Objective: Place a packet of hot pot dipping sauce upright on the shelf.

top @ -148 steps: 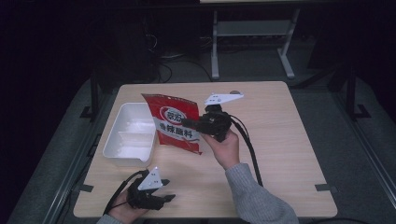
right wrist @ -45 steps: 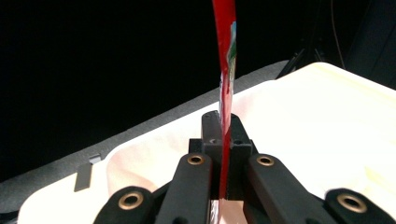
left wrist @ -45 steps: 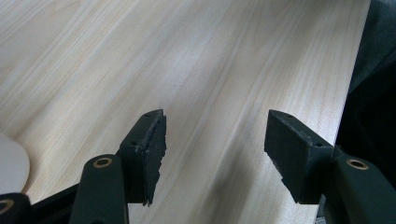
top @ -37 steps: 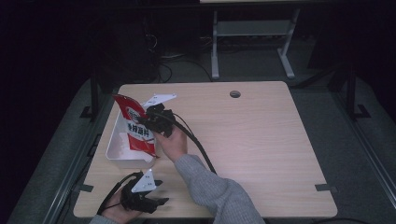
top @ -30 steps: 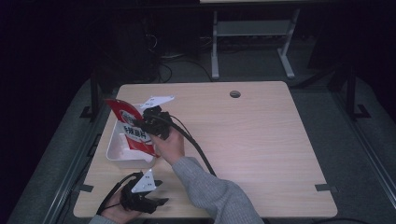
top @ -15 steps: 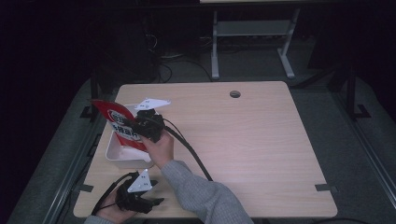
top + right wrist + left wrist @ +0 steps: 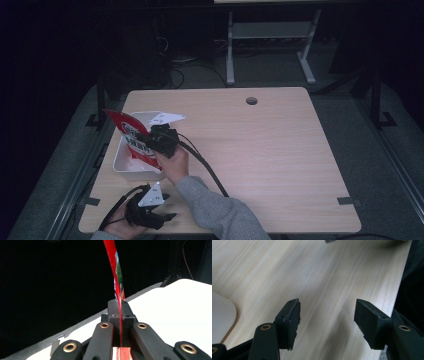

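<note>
So the right gripper (image 7: 152,137) is clamped tight on the red snack bag (image 7: 131,136), holding it tilted over the white tray (image 7: 121,161) at 9 o'clock on the table (image 7: 280,150). The left gripper (image 7: 159,216) sits at 7 o'clock, jaws wide apart, nothing in them.

The table (image 7: 260,150) is made of light wood with thin lines running along it. It has a small round hole (image 7: 251,100) near the far edge, at about twelve o'clock. A white tray (image 7: 131,169) sits right on the table at about nine o'clock, close to the left edge. A black gripper (image 7: 150,212) rests on the wood at about seven o'clock, near the front edge.
</note>
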Action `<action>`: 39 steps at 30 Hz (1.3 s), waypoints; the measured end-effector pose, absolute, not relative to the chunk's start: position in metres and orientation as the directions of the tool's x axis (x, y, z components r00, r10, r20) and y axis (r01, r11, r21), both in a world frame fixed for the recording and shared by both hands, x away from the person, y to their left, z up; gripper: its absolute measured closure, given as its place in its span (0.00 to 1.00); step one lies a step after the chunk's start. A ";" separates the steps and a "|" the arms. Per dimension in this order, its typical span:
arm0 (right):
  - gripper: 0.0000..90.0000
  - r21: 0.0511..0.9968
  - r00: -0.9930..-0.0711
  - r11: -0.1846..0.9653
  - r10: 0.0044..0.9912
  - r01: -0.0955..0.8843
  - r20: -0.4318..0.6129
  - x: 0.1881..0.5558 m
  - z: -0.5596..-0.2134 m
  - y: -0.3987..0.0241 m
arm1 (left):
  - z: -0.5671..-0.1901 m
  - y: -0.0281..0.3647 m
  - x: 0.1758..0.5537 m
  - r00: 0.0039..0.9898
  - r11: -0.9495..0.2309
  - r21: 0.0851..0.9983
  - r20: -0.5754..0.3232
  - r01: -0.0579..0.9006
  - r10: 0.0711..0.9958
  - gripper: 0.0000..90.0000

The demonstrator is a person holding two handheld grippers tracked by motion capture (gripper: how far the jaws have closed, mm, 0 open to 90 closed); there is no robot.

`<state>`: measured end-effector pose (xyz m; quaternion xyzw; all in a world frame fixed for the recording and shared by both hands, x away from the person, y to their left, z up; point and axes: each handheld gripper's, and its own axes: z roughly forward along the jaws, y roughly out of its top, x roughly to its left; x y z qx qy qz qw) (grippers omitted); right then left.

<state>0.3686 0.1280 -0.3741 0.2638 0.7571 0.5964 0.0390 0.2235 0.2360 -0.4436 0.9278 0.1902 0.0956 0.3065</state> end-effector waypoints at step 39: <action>0.95 0.905 -0.916 0.280 0.334 0.321 0.221 0.358 -0.382 0.116 | -0.445 0.235 0.225 0.907 -0.739 0.603 0.061 0.300 0.417 0.39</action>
